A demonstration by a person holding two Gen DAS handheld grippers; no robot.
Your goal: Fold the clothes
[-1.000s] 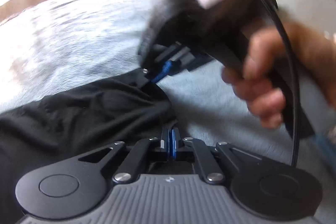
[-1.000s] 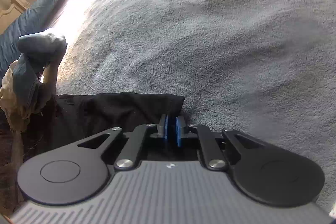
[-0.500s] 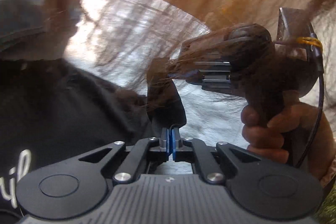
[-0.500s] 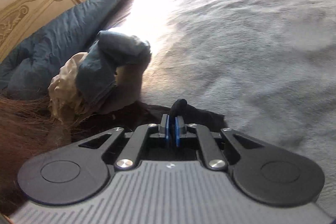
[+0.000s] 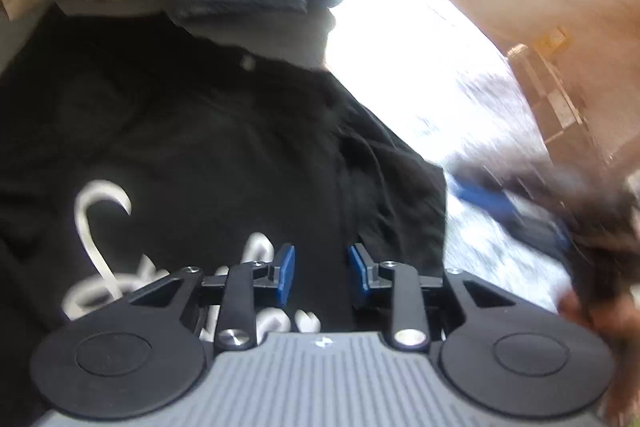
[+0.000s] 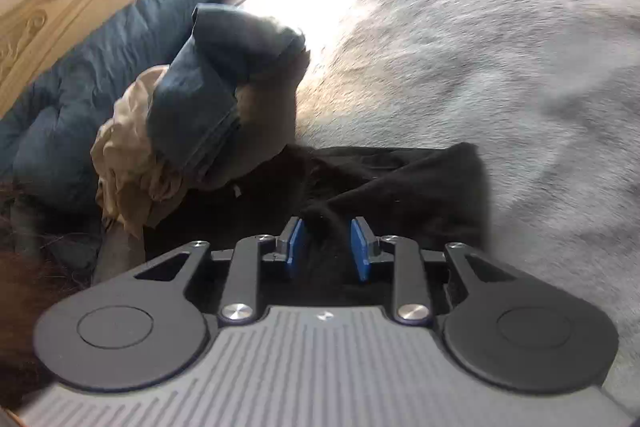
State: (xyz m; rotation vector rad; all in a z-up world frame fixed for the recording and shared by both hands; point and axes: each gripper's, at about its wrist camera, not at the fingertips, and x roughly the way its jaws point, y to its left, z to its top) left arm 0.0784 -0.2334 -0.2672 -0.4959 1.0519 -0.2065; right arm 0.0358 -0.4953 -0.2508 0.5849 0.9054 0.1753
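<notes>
Now letting go: both grippers opening over a black shirt (image 5: 224,131) lying on a grey bed (image 6: 480,47), white lettering facing up. Left gripper (image 5: 320,275) hovering above the print, blue fingers (image 5: 285,273) having just been spreading, nothing pinched between them. Right gripper (image 6: 326,249) likewise just parting its fingers (image 6: 362,249), a raised ridge of black cloth sitting loosely in the gap, apparently released, not pressed. Folded sleeve edge lying bunched at the shirt's right side, creased rather than flat. Heaped just beyond the collar: blue jeans (image 6: 208,87) and a cream garment (image 6: 128,147), touching or overlapping the shirt's top edge.

Looking risky from here: the loose ridge catching on a right finger when lifting away, dragging the fold open again. Also likely, the bunched sleeve staying lumpy without smoothing, and the next fold pulling the neighbouring heap along, given the overlap at the collar.
</notes>
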